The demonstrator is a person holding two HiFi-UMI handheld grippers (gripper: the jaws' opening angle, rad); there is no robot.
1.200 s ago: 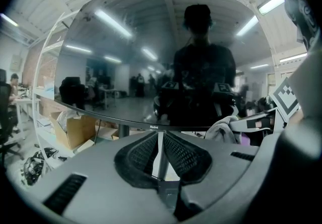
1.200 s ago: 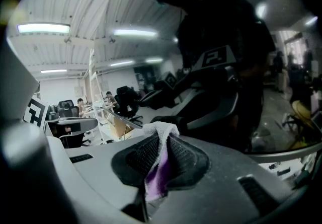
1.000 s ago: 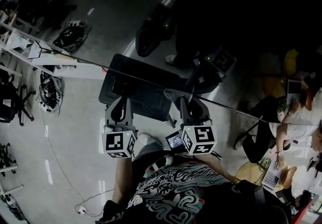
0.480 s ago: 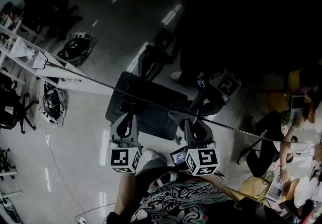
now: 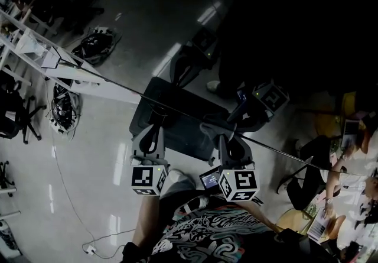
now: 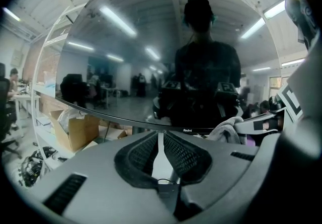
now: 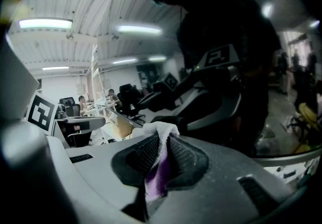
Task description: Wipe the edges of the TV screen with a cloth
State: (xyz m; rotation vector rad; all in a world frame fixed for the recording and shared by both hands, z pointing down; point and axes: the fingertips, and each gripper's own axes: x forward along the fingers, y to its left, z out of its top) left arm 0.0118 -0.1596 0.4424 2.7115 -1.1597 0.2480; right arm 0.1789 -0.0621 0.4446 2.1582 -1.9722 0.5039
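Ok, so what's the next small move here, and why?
Probably ease the right gripper forward so the cloth meets the bottom edge of the TV screen, then slide along it. Its fingers clamp the cloth close to that edge; contact isn't clear. The left gripper is shut on nothing.

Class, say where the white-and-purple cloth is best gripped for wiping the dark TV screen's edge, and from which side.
Grip the white-and-purple cloth mid-bunch, from the person's side, as the right gripper does: a white fold pokes past its closed jaws, so fabric, not plastic, would meet the dark TV screen.
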